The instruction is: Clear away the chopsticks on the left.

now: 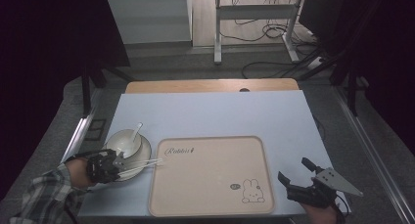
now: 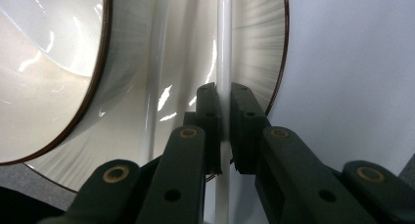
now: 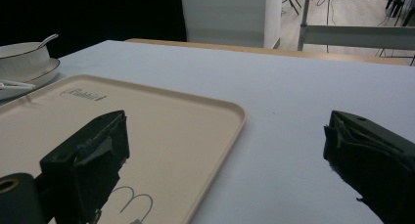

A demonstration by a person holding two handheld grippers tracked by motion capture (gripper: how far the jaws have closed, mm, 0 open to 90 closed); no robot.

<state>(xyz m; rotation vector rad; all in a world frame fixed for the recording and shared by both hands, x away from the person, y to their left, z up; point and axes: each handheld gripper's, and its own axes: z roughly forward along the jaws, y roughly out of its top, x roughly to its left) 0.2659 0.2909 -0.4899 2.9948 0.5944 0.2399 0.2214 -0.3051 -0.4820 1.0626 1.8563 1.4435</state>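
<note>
On the tray [image 1: 210,185] near its far left corner stood a cursive word that looked like "Rabbit", though the letters were too small to be sure, and a line-drawn rabbit sat at its near right corner beside a small mark I could not read. One tray lay on the table [image 1: 210,111], with one plate [image 1: 142,153] just off its left edge. One bowl [image 1: 123,142] stood on the plate, and one spoon [image 1: 136,132] leaned in the bowl, its handle out over the far rim. Two white chopsticks [image 1: 144,164] lay across the plate's near side, their tips reaching the tray's edge. The left tool [image 1: 113,164] was clenched on one chopstick [image 2: 224,62] above the plate. The right tool [image 1: 293,177] hung released, jaws wide apart, over the table at the tray's near right corner.
</note>
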